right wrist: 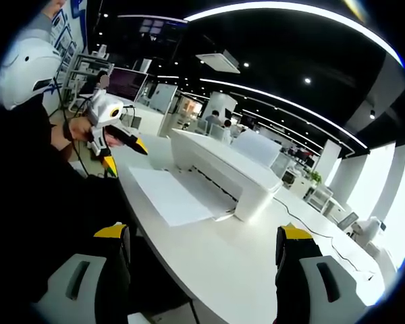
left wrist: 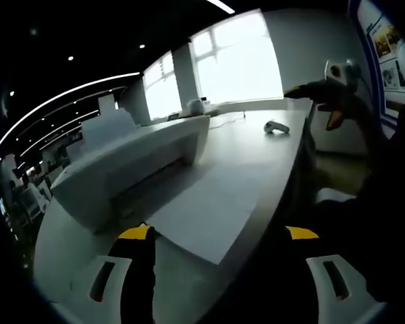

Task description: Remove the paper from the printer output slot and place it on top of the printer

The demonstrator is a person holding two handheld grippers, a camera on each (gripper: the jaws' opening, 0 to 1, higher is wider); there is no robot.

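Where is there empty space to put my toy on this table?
The table is bare past the printer, toward the windows, with just a thin cable there. The printer's flat top looks free too. In front of the printer it's crowded: the paper covers that spot.

The desk beside the printer lies bare and open to approach. The slot side is covered by the paper. A small device lies well apart near the far edge.
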